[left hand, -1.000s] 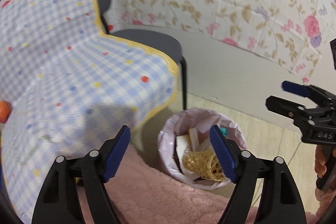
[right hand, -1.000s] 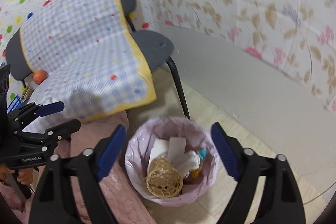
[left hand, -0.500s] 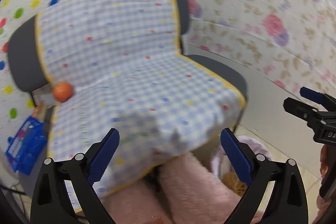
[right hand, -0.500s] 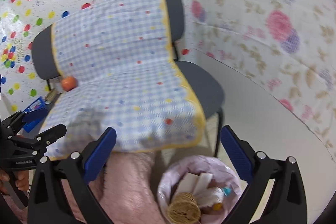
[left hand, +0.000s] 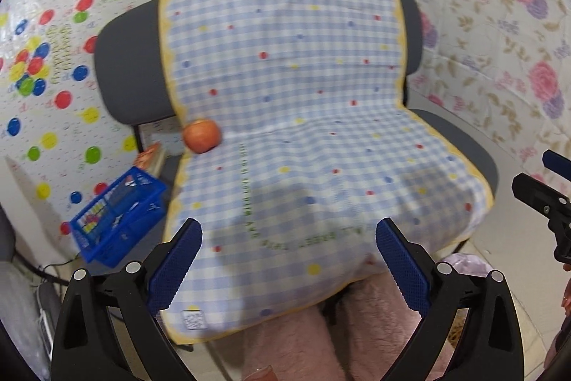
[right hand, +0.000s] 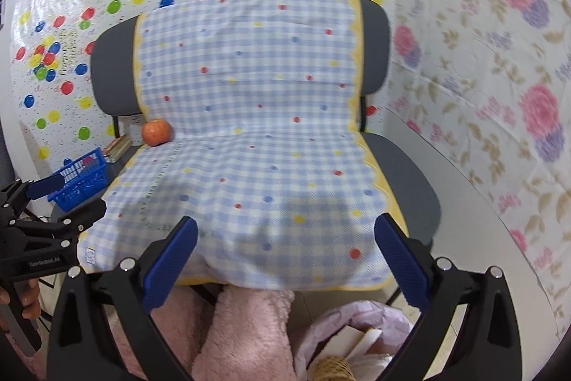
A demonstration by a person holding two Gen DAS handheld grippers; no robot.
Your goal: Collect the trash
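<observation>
A grey chair (left hand: 132, 77) (right hand: 114, 77) draped with a blue checked cloth (left hand: 303, 145) (right hand: 257, 145) fills both views. An orange fruit (left hand: 201, 135) (right hand: 156, 132) rests at the cloth's back left corner. My left gripper (left hand: 289, 266) hangs open over the seat's front edge, nothing between its fingers. My right gripper (right hand: 285, 259) is open and empty too. The pink-lined bin (right hand: 357, 324) (left hand: 464, 265) with paper and a woven ball (right hand: 332, 368) sits low at the right, partly hidden. Each gripper shows at the other view's edge.
A blue plastic basket (left hand: 117, 213) (right hand: 80, 179) and a stack of books (right hand: 116, 145) lie left of the chair. Pink fluffy fabric (left hand: 321, 338) (right hand: 249, 334) hangs below the seat. Dotted wall covering (left hand: 53, 24) behind, floral covering (right hand: 499, 77) at right.
Both views have swung up and left, from the bin to the chair seat. The bin has dropped to the bottom right edge. The left jaws stand wider than a second ago.
</observation>
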